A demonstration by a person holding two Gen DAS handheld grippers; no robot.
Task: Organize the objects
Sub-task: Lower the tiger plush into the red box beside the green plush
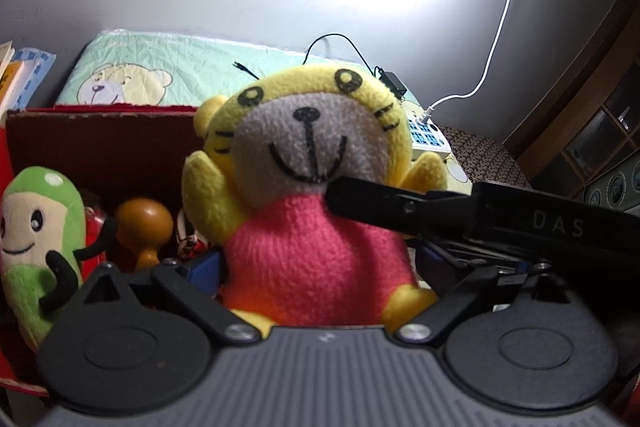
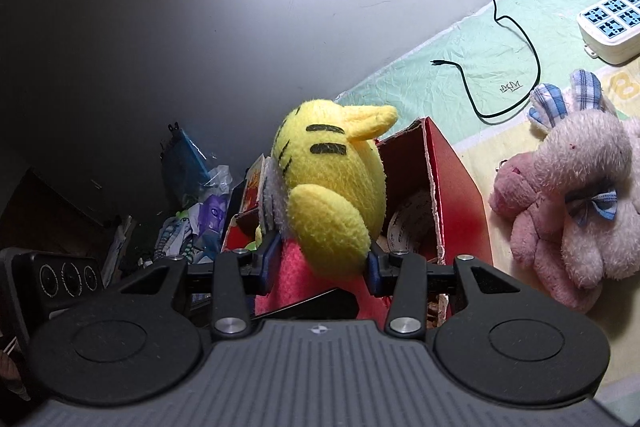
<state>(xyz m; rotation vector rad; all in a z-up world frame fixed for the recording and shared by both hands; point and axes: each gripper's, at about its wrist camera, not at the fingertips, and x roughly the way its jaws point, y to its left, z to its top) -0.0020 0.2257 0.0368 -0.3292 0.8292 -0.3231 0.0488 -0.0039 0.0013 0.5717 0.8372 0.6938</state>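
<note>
A yellow tiger plush (image 1: 308, 163) with a red body hangs upright over an open red cardboard box (image 1: 100, 115). My left gripper (image 1: 316, 263) is shut on its red belly, one blue pad against each side. My right gripper (image 2: 320, 263) is shut on the same tiger plush (image 2: 332, 187) higher up, near the neck, front to back. One of its black fingers (image 1: 400, 207) crosses in from the right in the left wrist view. The red box (image 2: 452, 195) lies just beyond the plush.
In the box sit a green plush (image 1: 36, 239), a brown wooden piece (image 1: 146, 223) and a tape roll (image 2: 412, 223). A pink and white bunny plush (image 2: 568, 203), a power strip (image 2: 612, 27) and a black cable (image 2: 520, 39) lie on the green sheet. Clutter (image 2: 192, 211) sits left of the box.
</note>
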